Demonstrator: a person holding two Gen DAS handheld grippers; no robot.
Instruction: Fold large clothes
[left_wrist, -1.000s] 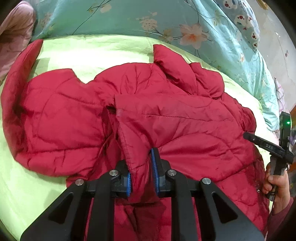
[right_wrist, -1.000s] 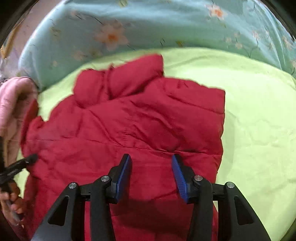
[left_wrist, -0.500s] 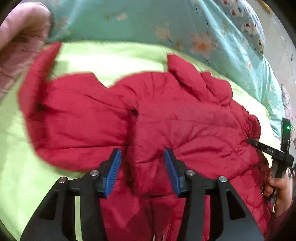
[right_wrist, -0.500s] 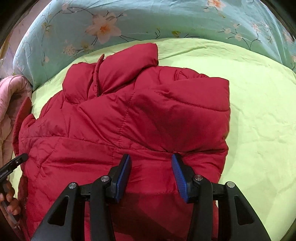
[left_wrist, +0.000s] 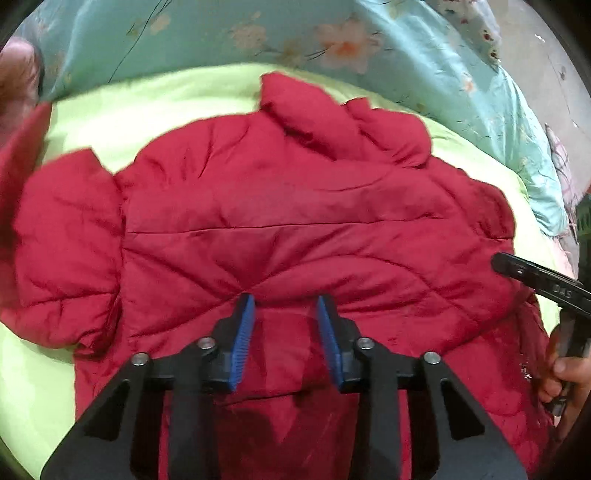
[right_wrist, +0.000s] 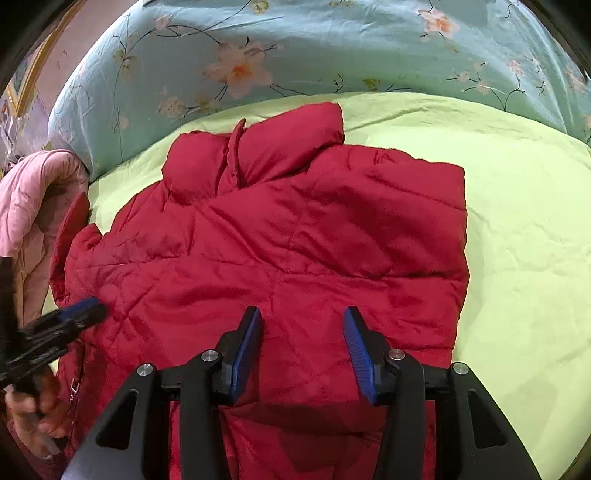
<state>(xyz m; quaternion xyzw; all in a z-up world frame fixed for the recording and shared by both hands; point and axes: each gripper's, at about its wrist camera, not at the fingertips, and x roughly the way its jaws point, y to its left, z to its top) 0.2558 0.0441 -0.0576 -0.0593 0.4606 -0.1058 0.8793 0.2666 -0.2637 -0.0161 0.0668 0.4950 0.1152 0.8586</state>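
On the bed (right_wrist: 517, 221), the red jacket (left_wrist: 295, 229) is seen partly folded; left gripper (left_wrist: 285, 317) and right gripper (right_wrist: 303, 332) are held wide, empty. A fresh grasp on the left sleeve (left_wrist: 62, 251) is judged next.

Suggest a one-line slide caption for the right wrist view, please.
Open right tongs hover over a red puffer jacket spread on the lime-green bedspread.

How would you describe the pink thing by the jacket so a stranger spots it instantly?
On the lime-green bedsheet, find the red quilted puffer jacket. At its far-left edge, against the floral teal duvet, sits a bunched pale pink quilted garment, the only pink item there.
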